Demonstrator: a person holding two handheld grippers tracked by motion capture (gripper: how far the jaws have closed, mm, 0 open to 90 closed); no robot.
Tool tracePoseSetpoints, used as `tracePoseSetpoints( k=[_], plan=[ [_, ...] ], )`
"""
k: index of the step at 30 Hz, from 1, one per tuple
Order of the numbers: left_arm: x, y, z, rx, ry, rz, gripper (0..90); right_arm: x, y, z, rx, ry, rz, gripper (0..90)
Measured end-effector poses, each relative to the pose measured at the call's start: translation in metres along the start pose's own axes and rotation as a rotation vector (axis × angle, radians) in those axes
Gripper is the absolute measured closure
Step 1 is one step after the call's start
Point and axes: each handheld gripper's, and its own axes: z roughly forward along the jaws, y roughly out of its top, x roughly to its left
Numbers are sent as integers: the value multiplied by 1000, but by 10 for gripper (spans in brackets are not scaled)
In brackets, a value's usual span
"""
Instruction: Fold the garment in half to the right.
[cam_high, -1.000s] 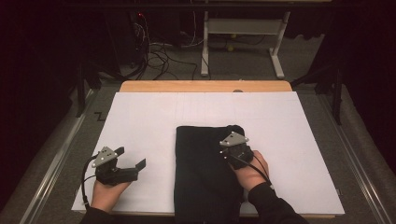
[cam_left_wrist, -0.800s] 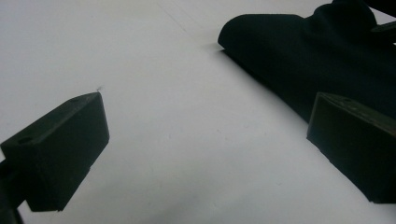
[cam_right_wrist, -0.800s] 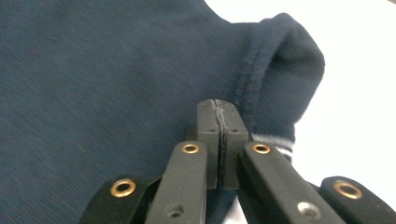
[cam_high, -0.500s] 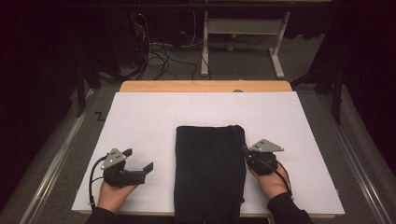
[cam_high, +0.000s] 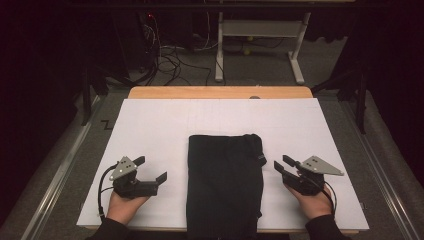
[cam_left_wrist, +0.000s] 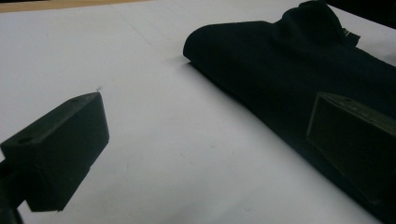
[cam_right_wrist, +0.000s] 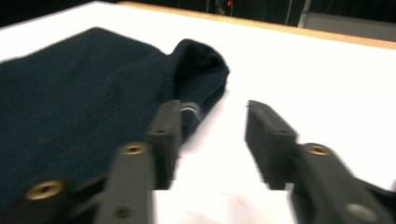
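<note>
High view: right tool (cam_high: 284, 166) has left the folded garment (cam_high: 225, 185), jaws just opened, empty; left tool (cam_high: 150, 169) open

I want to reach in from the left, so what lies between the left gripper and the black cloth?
Nothing: bare white sheet separates the left gripper from the black cloth, as the high view and the left gripper view show.

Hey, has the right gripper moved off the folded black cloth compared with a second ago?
Yes. The right gripper has moved rightward off the black cloth onto bare white table, jaws just opening, nothing between them.
</note>
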Motion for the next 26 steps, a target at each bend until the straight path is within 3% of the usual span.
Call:
tracePoseSetpoints(
  k=[3,6,10,13,16,26],
  plan=[
    [4,0,-4,-12,3,7,0,-8,-7,-15,-40,14,21,308],
    [8,-1,-8,-24,1,-1,0,-10,-13,-28,-64,-9,23,150],
    [7,-2,-8,-35,-15,5,0,-8,-18,-45,-100,-20,60,15],
    [6,0,-6,-44,-20,11,0,-3,-21,-51,-122,-19,73,1],
    [4,-1,-3,-31,-25,27,0,0,-21,-47,-108,-29,53,1],
    [2,-2,-7,-45,-17,24,0,0,-21,-45,-117,-39,38,1]
  ],
)
